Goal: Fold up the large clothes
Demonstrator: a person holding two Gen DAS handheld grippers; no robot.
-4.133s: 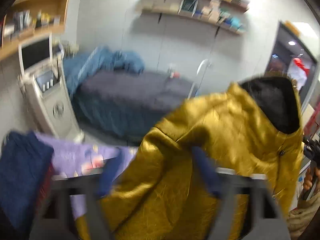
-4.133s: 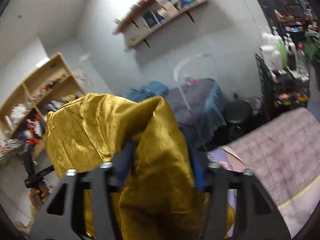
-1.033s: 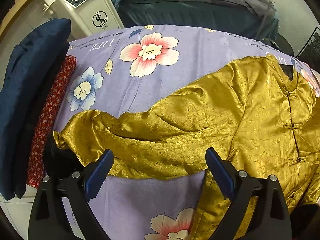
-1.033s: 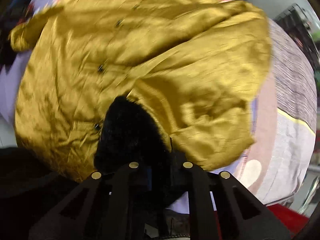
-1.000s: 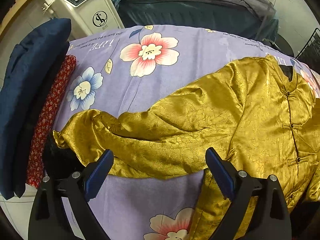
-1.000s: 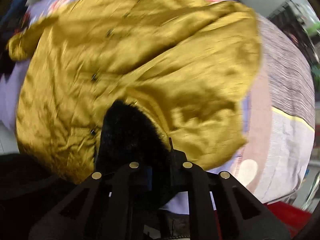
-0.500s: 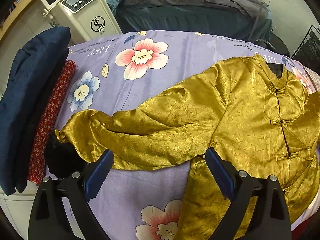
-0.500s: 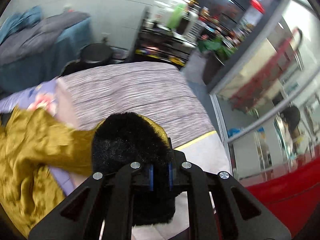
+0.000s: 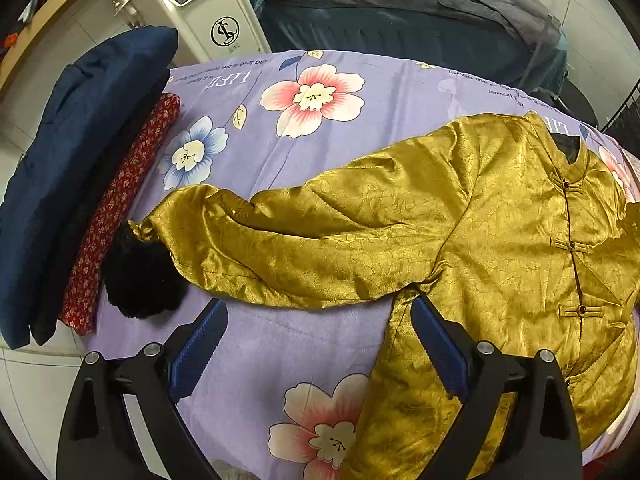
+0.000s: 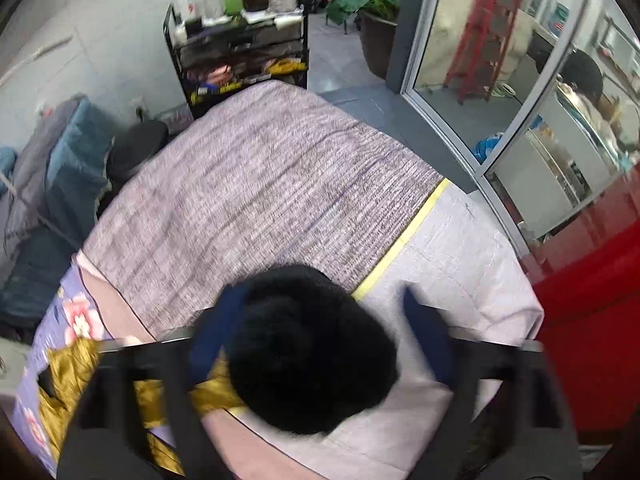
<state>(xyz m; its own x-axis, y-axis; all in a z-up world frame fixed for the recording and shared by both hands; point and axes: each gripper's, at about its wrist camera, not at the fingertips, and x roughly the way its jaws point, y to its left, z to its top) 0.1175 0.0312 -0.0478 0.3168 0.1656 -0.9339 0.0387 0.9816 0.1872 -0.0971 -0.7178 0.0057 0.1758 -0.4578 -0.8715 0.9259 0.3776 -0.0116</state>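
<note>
A gold satin jacket [image 9: 460,232] with knot buttons lies face up on a purple floral sheet [image 9: 320,140]. Its left sleeve stretches out to a black fur cuff [image 9: 140,276]. My left gripper [image 9: 316,344] is open and empty, hovering just above the sheet below that sleeve. In the right wrist view, my right gripper [image 10: 320,332] stands open around the other black fur cuff [image 10: 308,352], which lies on the pale cover with a bit of gold sleeve [image 10: 72,368] trailing to the left.
A folded navy garment [image 9: 72,152] and a red patterned one [image 9: 116,220] lie along the sheet's left edge. A white machine [image 9: 200,12] and a dark bed [image 9: 400,12] stand behind. A grey striped blanket [image 10: 260,192], a black cart [image 10: 240,40] and a glass door [image 10: 500,80] lie to the right.
My right gripper carried the fur cuff out to the right, laid it on the pale cover and opened. My left gripper stayed open and rose back slightly from the sleeve.
</note>
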